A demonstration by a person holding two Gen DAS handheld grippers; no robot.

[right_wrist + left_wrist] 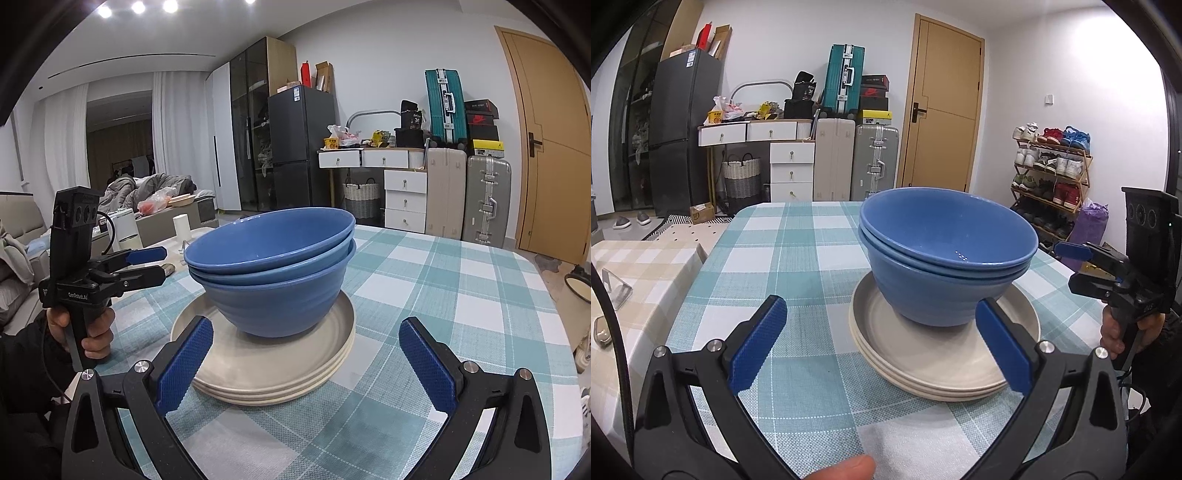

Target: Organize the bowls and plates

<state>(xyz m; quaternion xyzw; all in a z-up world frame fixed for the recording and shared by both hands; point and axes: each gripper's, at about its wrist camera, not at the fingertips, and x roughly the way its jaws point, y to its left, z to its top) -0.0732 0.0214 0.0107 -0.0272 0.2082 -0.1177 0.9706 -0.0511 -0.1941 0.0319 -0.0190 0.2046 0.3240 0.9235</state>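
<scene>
Left wrist view had the blue bowls [945,258] nested, three by my count, rims hard to separate, sitting on the stack of beige plates [945,354] on the checked surface [798,258]. Bowl stack sat off-centre on the top plate, toward the far side, and leaned a bit. Left gripper [882,347] was released, jaws wide, empty, low and just short of the plates' near rim. Right gripper [306,362] same: spread wide, holding nothing, near the plate edge on its side. Each gripper also showed in the other's camera, hand-held off to the side.

Stacking looked done, or nearly.

Risks: a pad clipping a plate rim on approach would shove the whole pile; the leaning bowls could slide or tip. Lifting the plates with the bowls aboard is top-heavy. Glazed ware against a narrow pad could slip out.
</scene>
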